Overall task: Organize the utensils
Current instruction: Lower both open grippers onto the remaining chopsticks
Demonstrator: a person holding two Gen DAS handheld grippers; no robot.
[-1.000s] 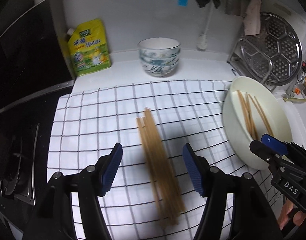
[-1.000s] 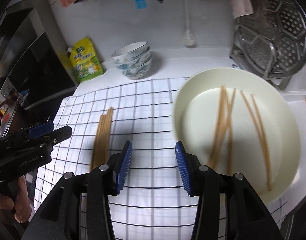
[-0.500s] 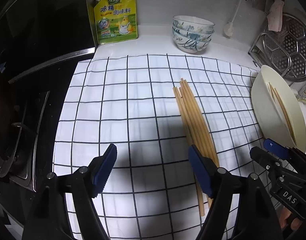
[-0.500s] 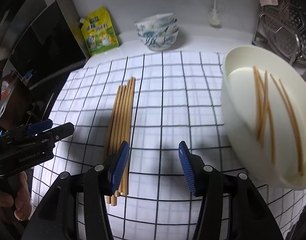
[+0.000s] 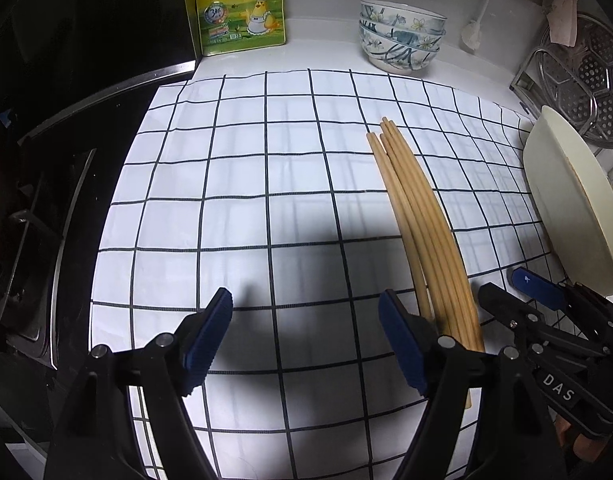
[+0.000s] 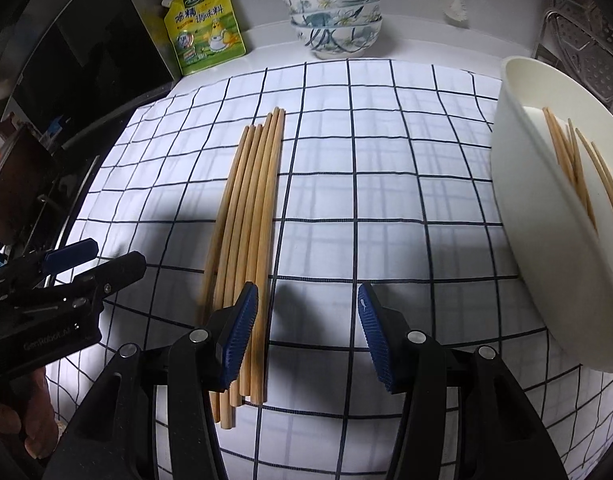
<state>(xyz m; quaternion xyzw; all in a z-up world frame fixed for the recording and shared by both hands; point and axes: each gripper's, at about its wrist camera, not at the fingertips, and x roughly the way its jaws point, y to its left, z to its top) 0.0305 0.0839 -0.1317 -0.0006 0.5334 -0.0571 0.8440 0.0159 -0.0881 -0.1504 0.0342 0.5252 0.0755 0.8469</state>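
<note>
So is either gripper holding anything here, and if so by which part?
Nothing is held. The left gripper and right gripper are both open and empty; the chopsticks lie on the checked cloth.

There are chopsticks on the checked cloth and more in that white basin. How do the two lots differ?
The chopsticks on the cloth lie flat, side by side in a tidy row, ends roughly level; the chopsticks in the basin are loose, fanned out and crossing one another. The cloth group lies on the checked cloth in the open; the other group rests inside the tilted white basin. Both look like plain light wood of similar colour.
</note>
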